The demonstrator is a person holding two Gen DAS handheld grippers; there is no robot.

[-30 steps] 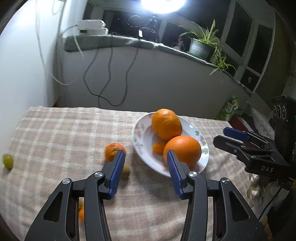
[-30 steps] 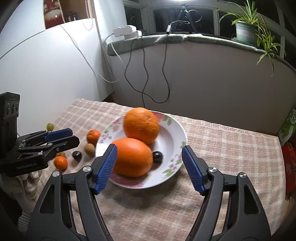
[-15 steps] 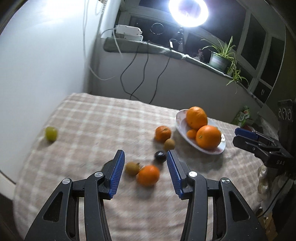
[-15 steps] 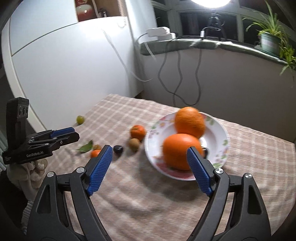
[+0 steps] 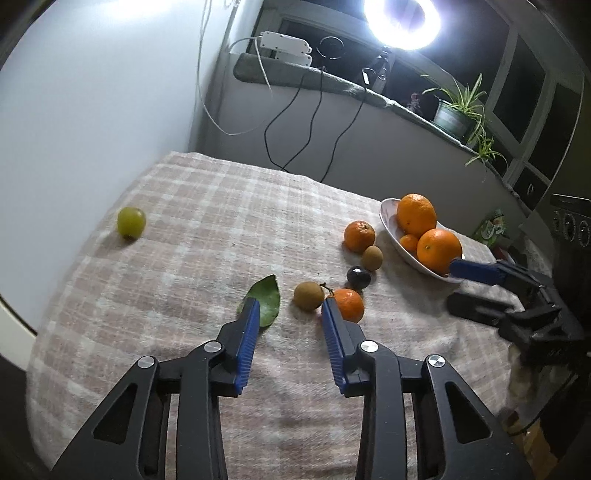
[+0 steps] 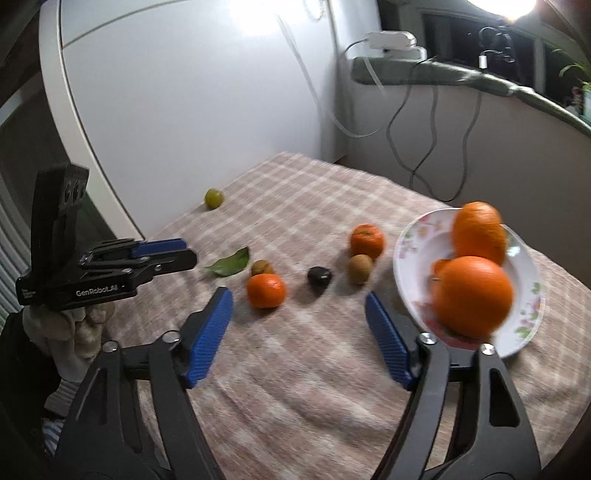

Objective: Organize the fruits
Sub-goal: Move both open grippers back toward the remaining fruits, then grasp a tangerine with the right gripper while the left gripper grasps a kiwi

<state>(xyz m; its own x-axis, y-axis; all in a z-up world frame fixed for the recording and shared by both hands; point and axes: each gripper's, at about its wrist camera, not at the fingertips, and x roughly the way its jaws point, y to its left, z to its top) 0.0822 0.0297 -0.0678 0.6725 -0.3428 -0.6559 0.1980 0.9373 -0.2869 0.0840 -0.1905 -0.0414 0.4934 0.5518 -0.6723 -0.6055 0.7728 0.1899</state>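
Two large oranges, one toward the back (image 5: 416, 215) and one at the front (image 5: 439, 250), sit in the floral plate (image 6: 417, 240) at the right side of the checked tablecloth (image 5: 207, 229), with a small orange fruit (image 5: 409, 242) tucked between them; the remaining fruit lies loose on the cloth to the plate's left. A mandarin (image 5: 359, 236) rests near the plate's rim, a brown fruit (image 5: 371, 257) just beside it and a dark fruit (image 5: 358, 277) next along; nearer the left gripper (image 5: 290, 314) lie a second brown fruit (image 5: 308, 295) and a second mandarin (image 5: 347, 304), touching or nearly so; a green leaf (image 5: 265, 300) lies just behind the left gripper's left fingertip; a green fruit (image 5: 130, 221) sits well apart near the cloth's far left edge.

The left gripper is spread with nothing between its blue pads, its right fingertip partly covering the second mandarin; the right gripper (image 6: 299, 304) is likewise spread wide and holding nothing, hovering over the cloth between the loose fruit and the plate. Behind the table hang black cables (image 5: 314, 122); a ring light (image 5: 400, 22) glares above the sill, where a potted plant (image 5: 456, 112) stands.
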